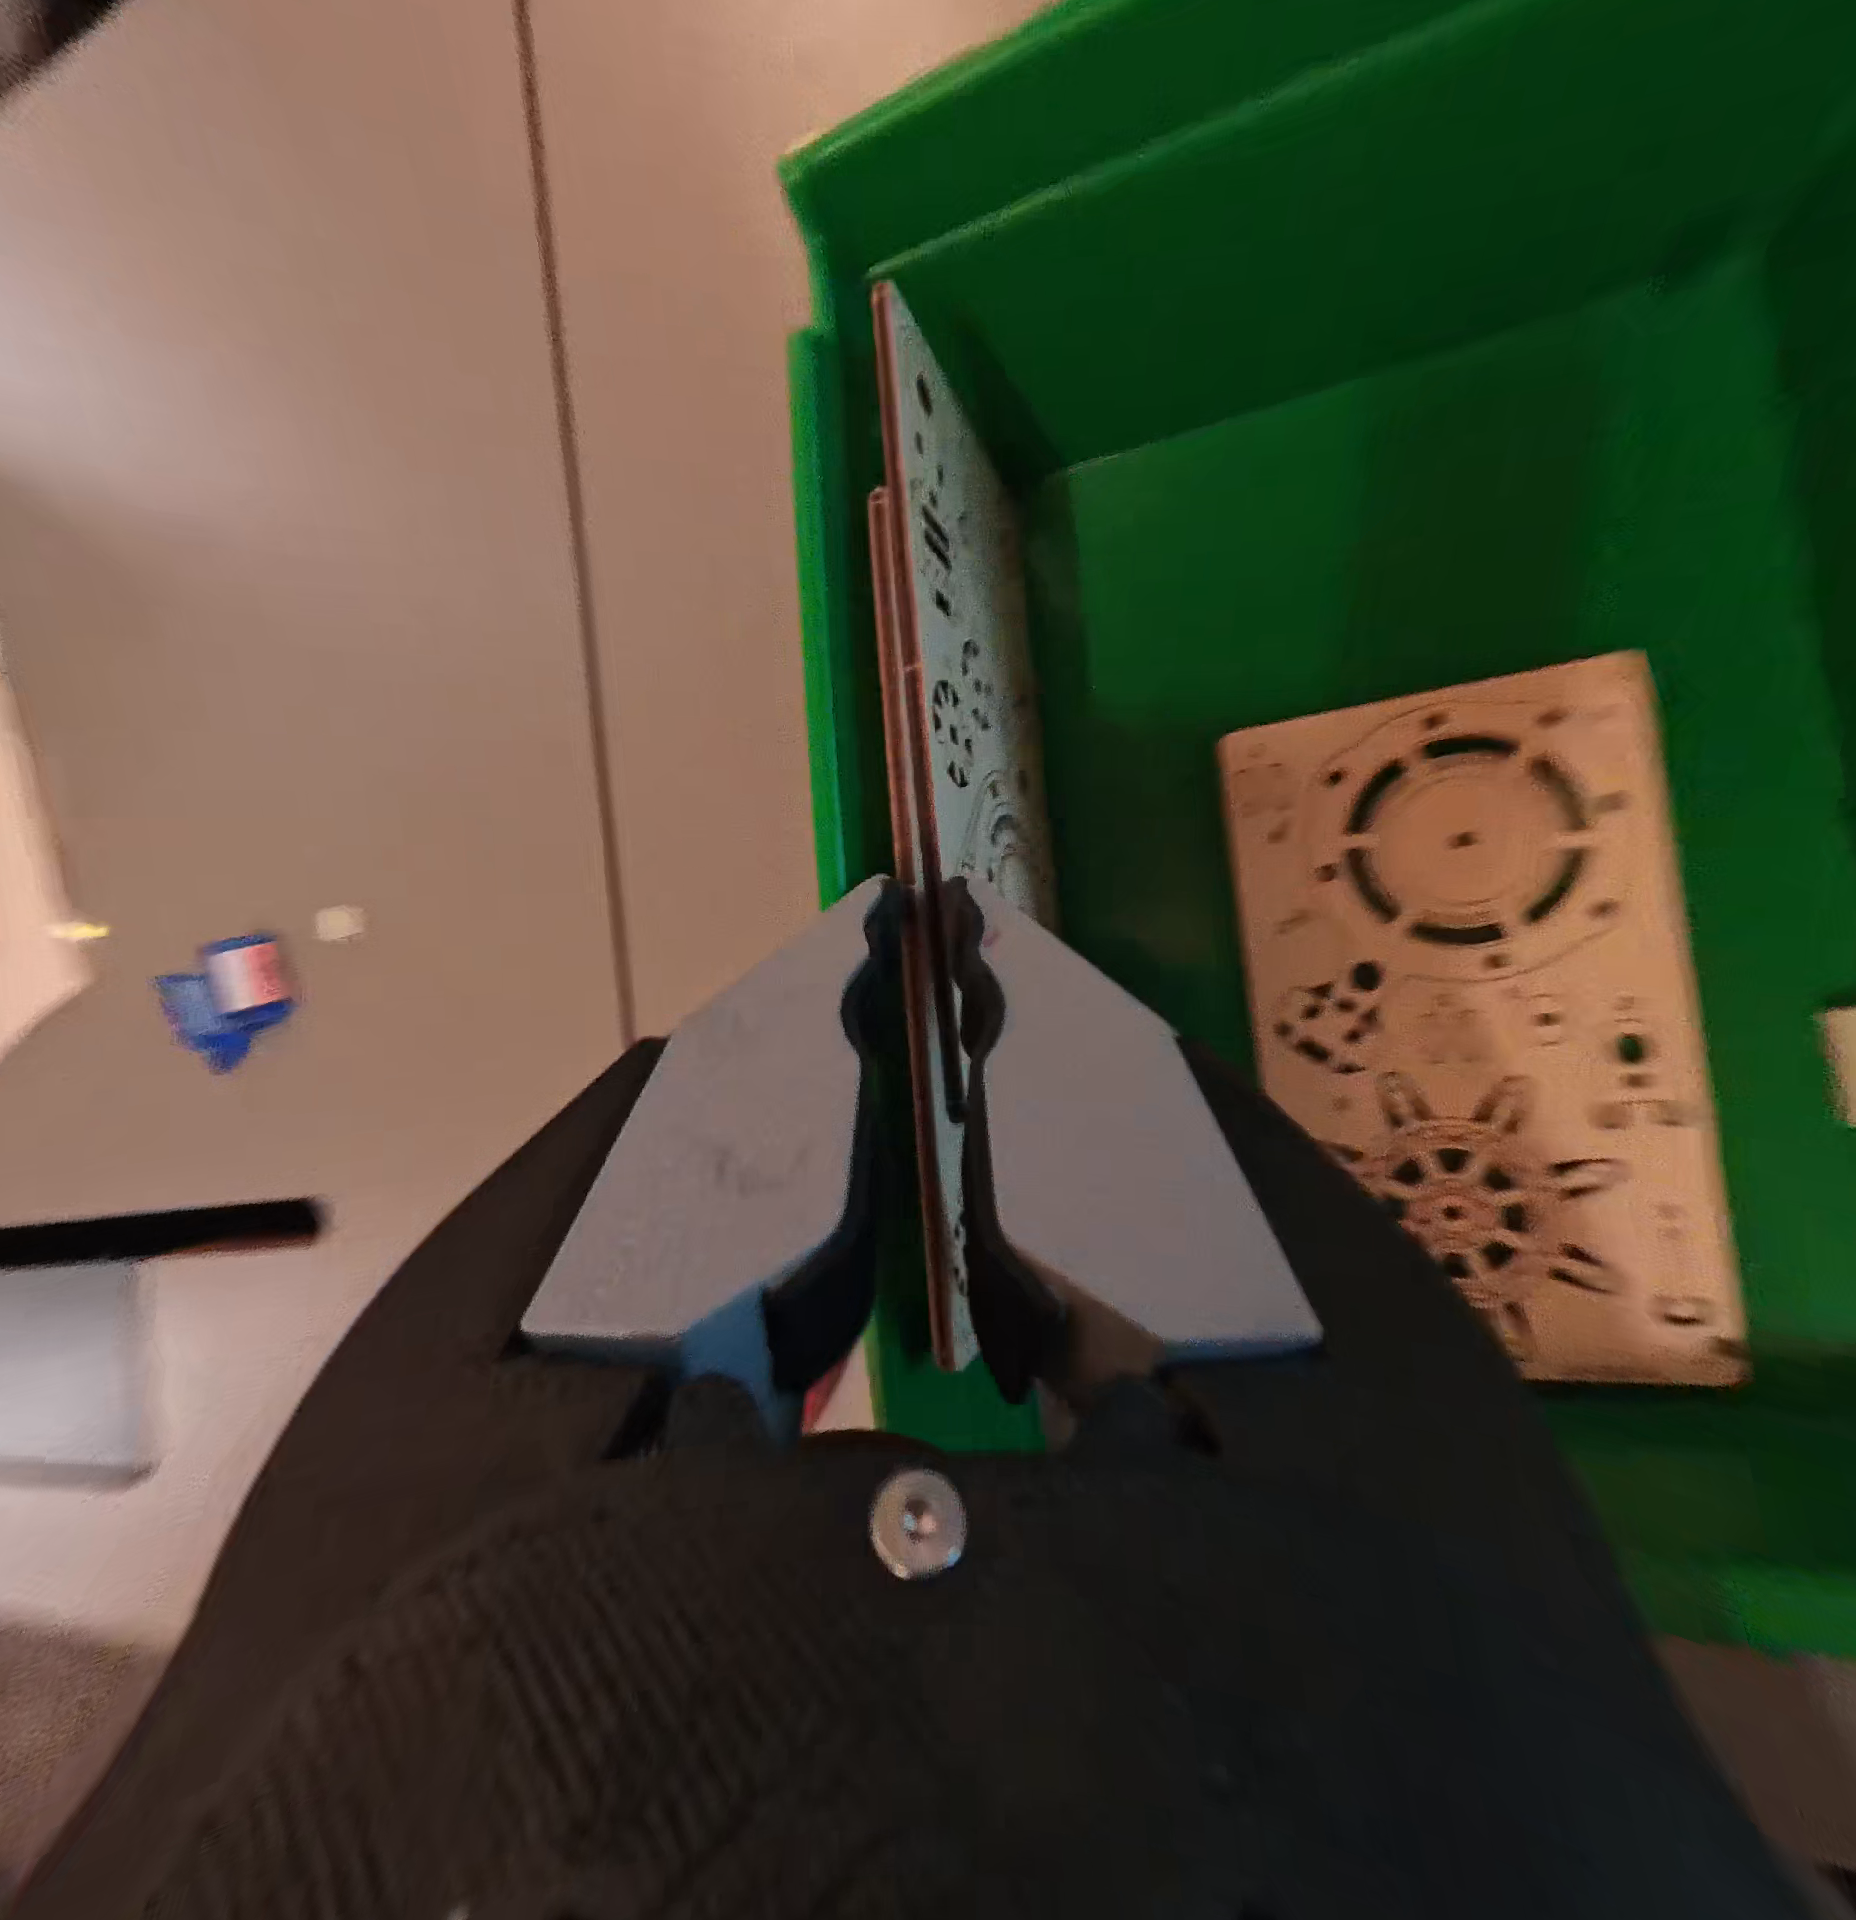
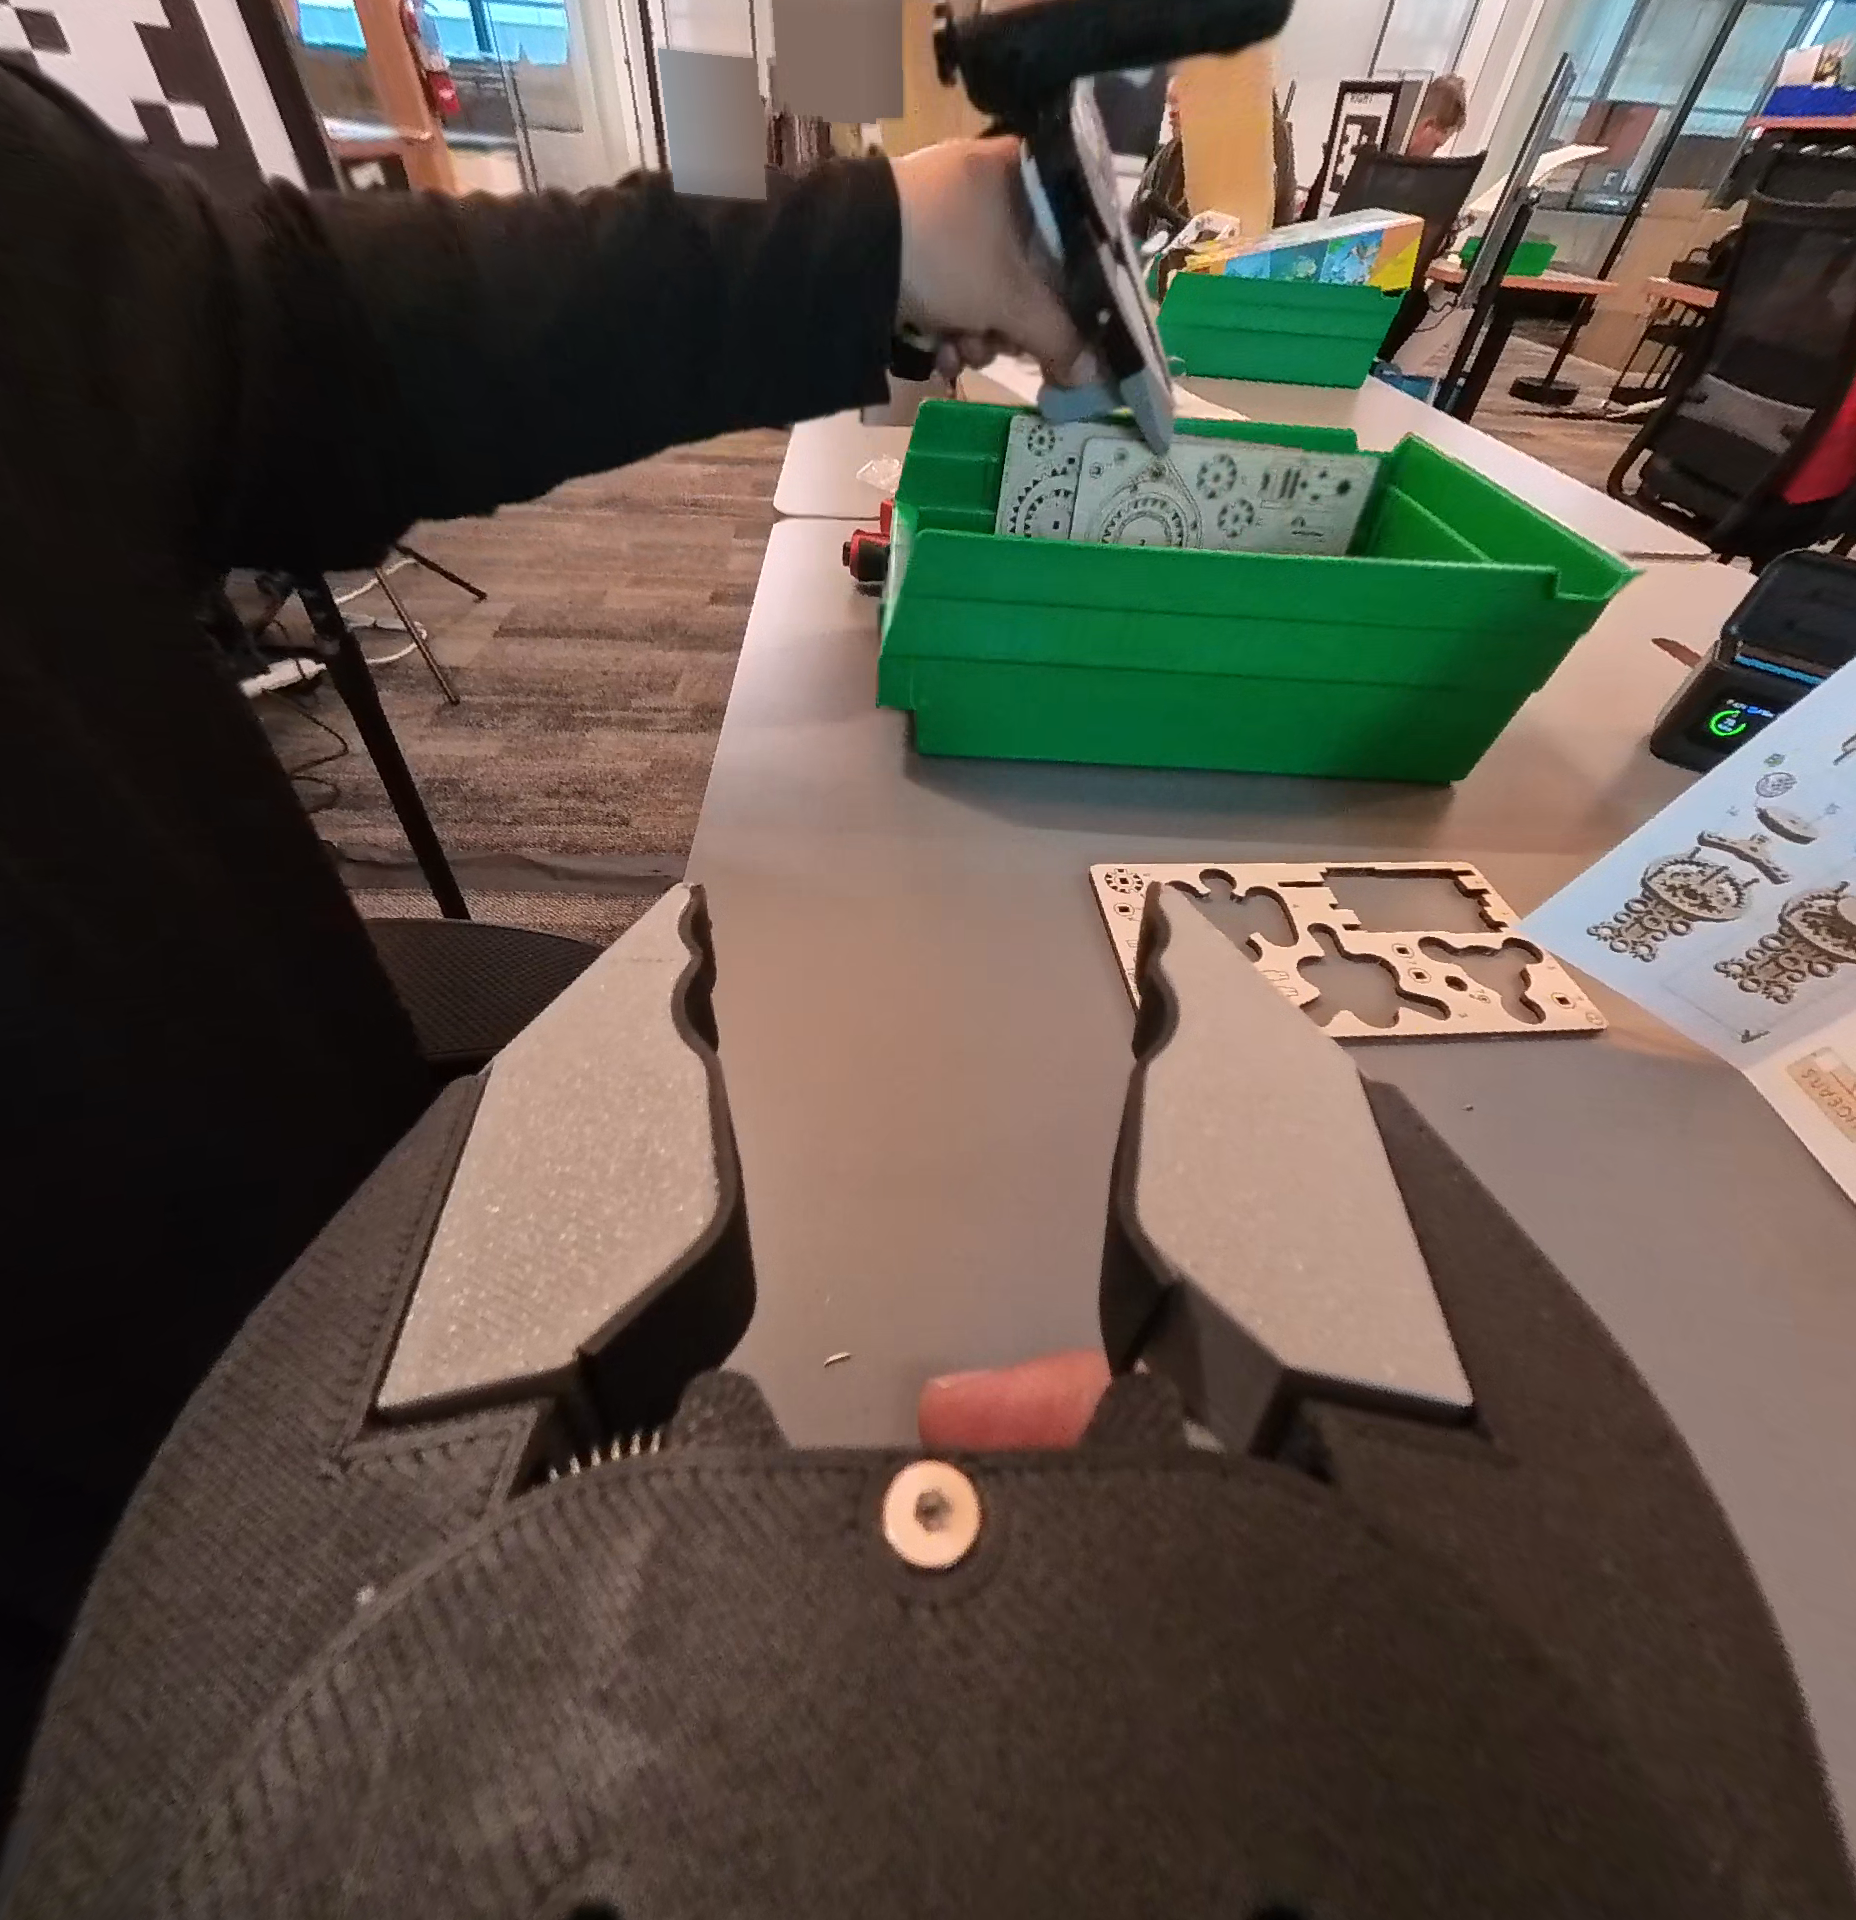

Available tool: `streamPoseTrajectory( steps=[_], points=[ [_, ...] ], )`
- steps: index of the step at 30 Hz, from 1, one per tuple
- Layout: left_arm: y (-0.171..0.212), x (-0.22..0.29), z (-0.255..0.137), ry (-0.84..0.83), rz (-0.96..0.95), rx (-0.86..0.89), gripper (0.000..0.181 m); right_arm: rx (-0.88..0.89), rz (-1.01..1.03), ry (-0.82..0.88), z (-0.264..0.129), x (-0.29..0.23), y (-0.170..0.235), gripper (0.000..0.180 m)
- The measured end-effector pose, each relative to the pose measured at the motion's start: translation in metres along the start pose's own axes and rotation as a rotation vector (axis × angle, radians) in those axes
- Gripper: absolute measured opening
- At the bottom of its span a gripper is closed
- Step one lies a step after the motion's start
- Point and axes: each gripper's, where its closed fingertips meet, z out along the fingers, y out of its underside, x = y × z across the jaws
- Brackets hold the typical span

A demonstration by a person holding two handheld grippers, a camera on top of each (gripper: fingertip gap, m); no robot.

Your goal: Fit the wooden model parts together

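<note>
My left gripper (image 1: 922, 902) is shut on the edge of two thin wooden part sheets (image 1: 934, 644) that stand upright against the wall of a green bin (image 1: 1475, 312). Another laser-cut sheet (image 1: 1475, 997) lies flat on the bin floor. In the right wrist view the left gripper (image 2: 1152, 426) reaches down into the bin (image 2: 1215, 634) onto the sheets (image 2: 1184, 499). My right gripper (image 2: 929, 914) is open and empty above the grey table. A mostly punched-out wooden sheet (image 2: 1350, 956) lies flat just right of its right finger.
An instruction sheet (image 2: 1755, 914) lies at the right table edge, with a small black device (image 2: 1755, 675) behind it. A second green bin (image 2: 1267, 322) stands farther back. The person's black sleeve (image 2: 384, 364) crosses the left. Chairs and desks stand behind. Left tips to right tips: about 40 cm.
</note>
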Motion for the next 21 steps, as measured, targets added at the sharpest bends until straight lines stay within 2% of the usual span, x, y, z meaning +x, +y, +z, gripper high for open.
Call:
streamPoseTrajectory(
  steps=[3, 8, 14, 15, 16, 19, 21],
  points=[
    [-0.001, -0.005, 0.002, 0.048, -0.069, 0.008, 0.006, -0.002, -0.004, 0.002, 0.0, 0.0, 0.0, 0.079],
    [0.015, 0.001, 0.007, -0.055, 0.086, -0.086, 0.013, -0.003, -0.006, 0.003, 0.0, 0.0, 0.001, 0.078],
    [0.019, 0.007, 0.009, -0.055, 0.11, -0.136, 0.022, 0.001, -0.014, 0.005, -0.001, -0.001, -0.001, 0.077],
    [0.018, 0.014, 0.01, -0.003, 0.1, -0.133, 0.011, 0.003, -0.015, 0.005, -0.001, -0.002, -0.002, 0.076],
    [0.016, 0.022, 0.011, 0.069, 0.064, -0.123, 0.009, 0.005, -0.015, 0.004, -0.002, -0.002, -0.002, 0.076],
    [0.015, 0.017, 0.013, 0.111, 0.016, -0.107, 0.008, 0.006, -0.021, 0.006, -0.002, -0.003, -0.003, 0.076],
    [0.01, 0.023, 0.011, 0.222, -0.08, -0.054, 0.006, 0.004, -0.025, 0.011, -0.003, -0.003, -0.003, 0.076]
  ],
)
